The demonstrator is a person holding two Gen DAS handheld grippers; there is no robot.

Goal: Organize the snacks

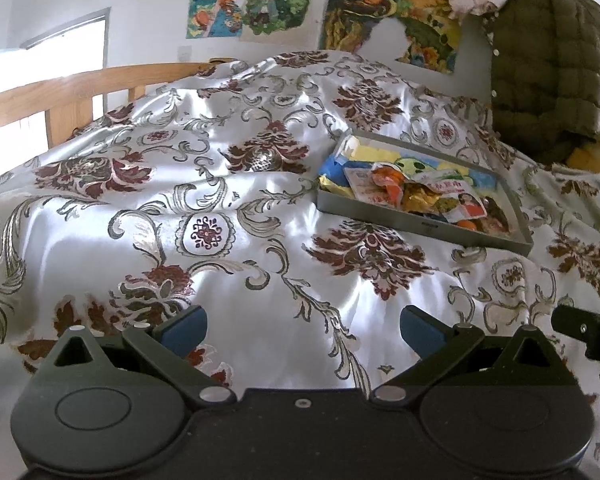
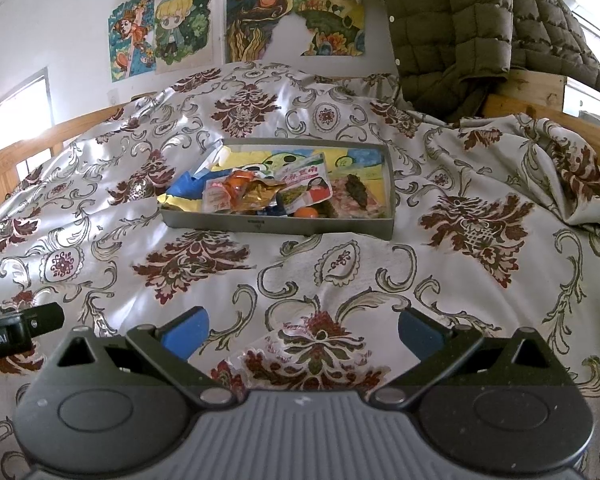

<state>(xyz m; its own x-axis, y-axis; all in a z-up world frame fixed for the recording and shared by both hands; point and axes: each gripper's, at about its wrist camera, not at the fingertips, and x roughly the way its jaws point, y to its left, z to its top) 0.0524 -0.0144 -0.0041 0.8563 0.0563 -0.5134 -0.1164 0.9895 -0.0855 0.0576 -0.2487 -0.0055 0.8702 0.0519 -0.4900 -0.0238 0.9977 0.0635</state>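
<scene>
One grey tray (image 2: 276, 224) sits on one patterned bedspread (image 2: 340, 280). One quilted jacket (image 2: 460, 32) hangs behind. The snack packets (image 2: 260, 192) overlap too much to count.

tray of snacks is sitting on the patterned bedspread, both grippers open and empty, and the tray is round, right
Not quite: the tray is rectangular, not round, as the right wrist view shows. The rest holds: it sits on the bedspread, and the left gripper and right gripper are open and empty.

A home bedroom: a floral quilt (image 2: 380, 280) is covering a wooden bed (image 1: 60, 88), cartoon drawings (image 2: 172, 28) are hanging on the far wall, and a padded jacket (image 2: 460, 32) is draping at far right.
</scene>
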